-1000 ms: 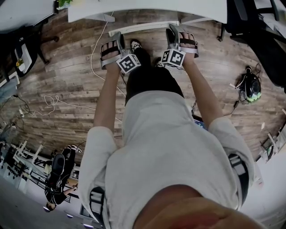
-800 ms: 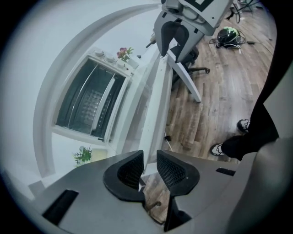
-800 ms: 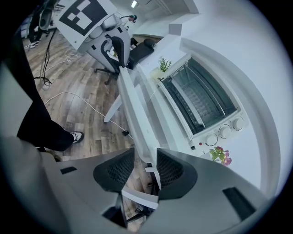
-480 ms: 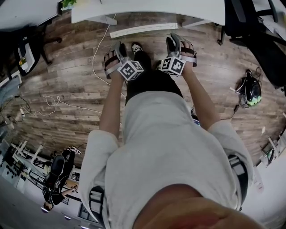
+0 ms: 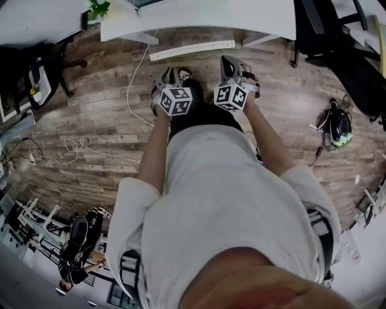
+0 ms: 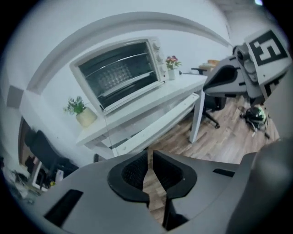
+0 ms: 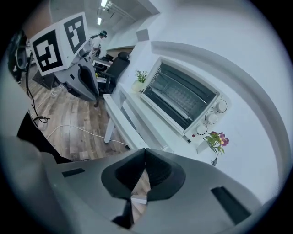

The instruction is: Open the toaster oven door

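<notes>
A white toaster oven with a dark glass door stands on a white table; its door is closed. The right gripper view shows the same toaster oven with its knobs at the right end. Both grippers hang in the air over the wooden floor, well short of the table. My left gripper is closing, a narrow gap still between its pads and nothing in it. My right gripper is shut on nothing. From the head view the left gripper and right gripper sit side by side before the table's edge.
A potted plant stands left of the oven and a small flower vase to its right. A white cable trails over the floor. An office chair and a dark round object are to the right.
Both grippers have drawn closer together and nearer the person's body. The table has slid a little lower into the head view.
</notes>
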A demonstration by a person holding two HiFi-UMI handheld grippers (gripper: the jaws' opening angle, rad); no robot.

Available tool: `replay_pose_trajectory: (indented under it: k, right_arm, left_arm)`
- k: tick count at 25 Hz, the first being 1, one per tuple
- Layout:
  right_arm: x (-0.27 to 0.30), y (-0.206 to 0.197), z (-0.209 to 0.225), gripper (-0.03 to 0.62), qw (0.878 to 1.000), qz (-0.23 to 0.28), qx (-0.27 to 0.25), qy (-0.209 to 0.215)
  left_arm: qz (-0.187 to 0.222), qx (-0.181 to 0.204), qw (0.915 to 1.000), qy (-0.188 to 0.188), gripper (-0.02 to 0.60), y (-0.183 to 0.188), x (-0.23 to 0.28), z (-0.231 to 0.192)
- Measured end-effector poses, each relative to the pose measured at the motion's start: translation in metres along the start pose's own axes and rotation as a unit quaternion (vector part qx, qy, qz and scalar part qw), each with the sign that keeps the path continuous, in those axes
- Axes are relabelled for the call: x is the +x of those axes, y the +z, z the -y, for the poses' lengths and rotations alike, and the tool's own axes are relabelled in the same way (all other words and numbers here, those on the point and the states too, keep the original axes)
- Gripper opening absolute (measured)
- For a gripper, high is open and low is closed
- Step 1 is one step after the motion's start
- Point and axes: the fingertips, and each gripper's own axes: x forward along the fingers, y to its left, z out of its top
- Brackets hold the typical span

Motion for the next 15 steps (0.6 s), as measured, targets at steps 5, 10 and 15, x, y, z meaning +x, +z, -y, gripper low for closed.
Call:
replay_pose_trajectory:
  k: [5,10,15]
  right_arm:
    - [-0.002,0.018,0.006,0.000,0.997,0.011,0.063,0.036]
    - [0.003,0.039,0.017,0.000,0.986,0.008,0.152,0.065]
    - [0.018,0.052,0.029,0.000,0.976,-0.014,0.202,0.080]
  left_arm:
    - [0.016,-0.108,0.9929,-0.048,0.018,0.019,-0.009,-0.002]
    - [0.027,-0.184,0.9789,-0.085,0.018,0.036,-0.012,-0.008]
    - [0.046,-0.190,0.9736,-0.118,0.018,0.057,-0.004,-0.021]
